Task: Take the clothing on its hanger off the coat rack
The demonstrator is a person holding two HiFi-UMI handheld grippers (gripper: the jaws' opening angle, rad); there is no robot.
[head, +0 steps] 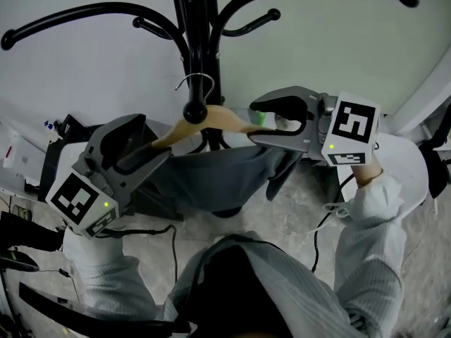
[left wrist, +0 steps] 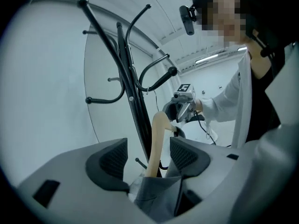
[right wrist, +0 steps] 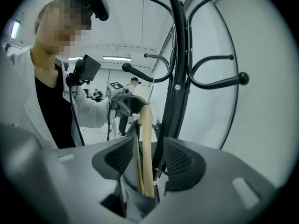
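- Where the left gripper [head: 151, 153] [left wrist: 148, 160] reaches in, its jaws stand spread, with the left arm of the hanger [head: 218, 118] [left wrist: 159, 134] running up between the ribbed pads, clear of both.
- Jaws of the right gripper [head: 264, 122] [right wrist: 147, 160] are also apart. The hanger's [right wrist: 145, 143] right arm stands between them, close against one pad, with a gap at the other.
- The hanger is pale wood with a thin metal hook [head: 201, 79]. It is level across the near side of the coat rack [head: 201, 41] [left wrist: 131, 87] [right wrist: 180, 69].
- The hook sits against the black pole, just above a round-ended peg [head: 195, 111]; whether it bears on the peg cannot be told.
- The clothing [head: 211, 174] [left wrist: 156, 192] [right wrist: 133, 204] is plain grey cloth. It drapes over the hanger's arms and sags in folds below, between the two grippers.
- Each gripper carries a marker cube [head: 81, 199] with black-and-white square patterns, and a small green light [head: 106, 204] glows beside it.
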